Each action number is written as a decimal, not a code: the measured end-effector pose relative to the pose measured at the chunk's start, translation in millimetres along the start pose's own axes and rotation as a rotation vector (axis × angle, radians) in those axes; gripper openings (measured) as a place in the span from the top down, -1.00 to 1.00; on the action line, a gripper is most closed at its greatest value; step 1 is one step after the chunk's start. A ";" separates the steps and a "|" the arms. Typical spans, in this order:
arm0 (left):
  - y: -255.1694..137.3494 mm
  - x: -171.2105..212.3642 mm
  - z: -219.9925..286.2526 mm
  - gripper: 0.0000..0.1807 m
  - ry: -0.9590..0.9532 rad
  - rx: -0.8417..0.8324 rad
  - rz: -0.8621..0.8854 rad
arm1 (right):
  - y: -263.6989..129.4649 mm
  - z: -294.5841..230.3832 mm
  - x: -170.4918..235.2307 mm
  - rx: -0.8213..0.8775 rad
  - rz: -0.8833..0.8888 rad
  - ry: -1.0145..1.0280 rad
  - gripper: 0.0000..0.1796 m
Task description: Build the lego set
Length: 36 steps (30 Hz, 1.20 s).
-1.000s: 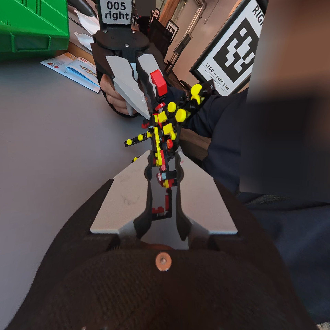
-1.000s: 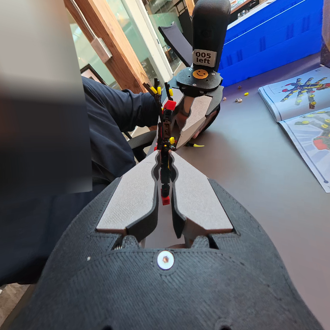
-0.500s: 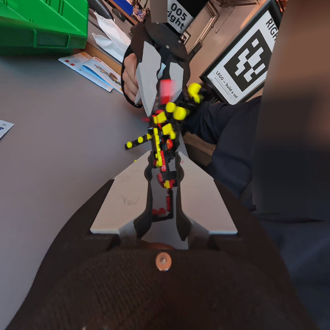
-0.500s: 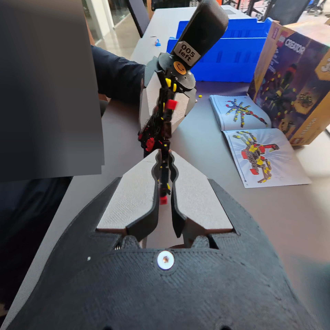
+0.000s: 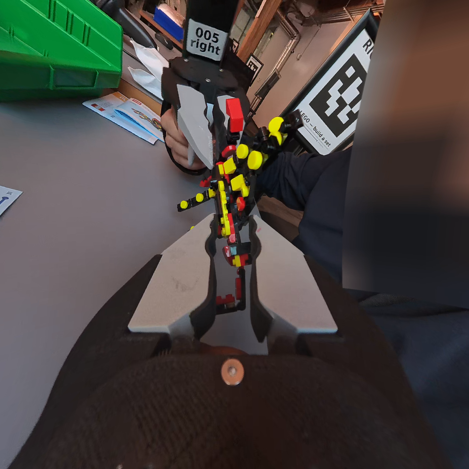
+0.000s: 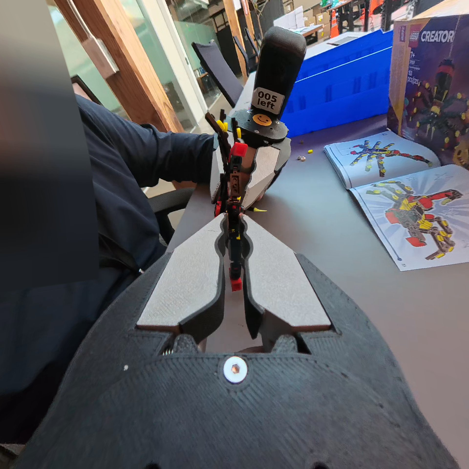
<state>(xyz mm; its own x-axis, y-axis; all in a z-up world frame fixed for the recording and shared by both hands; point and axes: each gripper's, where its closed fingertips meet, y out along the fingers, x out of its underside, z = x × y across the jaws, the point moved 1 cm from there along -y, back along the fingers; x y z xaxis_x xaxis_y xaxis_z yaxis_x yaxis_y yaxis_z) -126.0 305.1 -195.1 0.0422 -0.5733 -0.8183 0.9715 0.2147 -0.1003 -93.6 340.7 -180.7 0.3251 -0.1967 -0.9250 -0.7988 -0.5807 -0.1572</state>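
Lego model (image 5: 232,203) is pinched by both left gripper (image 5: 232,220) and right gripper (image 6: 234,219); booklet (image 6: 396,193) at three o'clock, green bin (image 5: 50,50) at eleven.

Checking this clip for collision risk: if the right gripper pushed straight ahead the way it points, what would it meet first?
Probably the left gripper: it faces the right gripper just beyond the lego model both are shut on. Depth is hard to judge, but the gap looks short.
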 end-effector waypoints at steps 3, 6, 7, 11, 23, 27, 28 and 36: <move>-0.3 -0.9 0.8 0.77 -0.001 0.003 0.004 | 0.0 0.6 -1.0 -0.022 0.017 0.037 0.96; -0.6 -0.6 -0.1 0.77 -0.002 0.001 0.003 | 0.5 1.8 -2.0 -0.033 0.028 0.072 0.96; -0.8 -0.8 -0.5 0.77 -0.005 0.000 0.004 | 0.6 2.3 -2.3 -0.038 0.033 0.088 0.96; -1.1 -0.5 -2.9 0.77 -0.009 -0.010 0.004 | -1.6 4.4 -5.5 -0.078 0.068 0.177 0.95; -1.3 -1.7 -1.8 0.77 -0.013 -0.006 0.012 | -1.6 6.0 -8.2 -0.140 0.108 0.295 0.96; -0.8 -1.6 -1.8 0.77 -0.014 -0.005 0.013 | -2.1 7.0 -7.9 -0.146 0.111 0.310 0.96; -0.8 -1.7 -1.9 0.77 -0.014 -0.005 0.014 | -1.5 7.2 -7.0 -0.146 0.107 0.313 0.96; -1.0 -1.9 -3.5 0.77 -0.027 -0.005 0.020 | -2.6 6.5 -5.0 -0.140 0.090 0.299 0.96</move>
<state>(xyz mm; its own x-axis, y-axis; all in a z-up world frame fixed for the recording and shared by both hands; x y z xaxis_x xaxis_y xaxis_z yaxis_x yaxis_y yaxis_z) -127.9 308.8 -195.4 0.0677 -0.5898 -0.8047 0.9692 0.2303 -0.0873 -96.5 348.3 -178.0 0.4070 -0.4627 -0.7876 -0.7604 -0.6493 -0.0115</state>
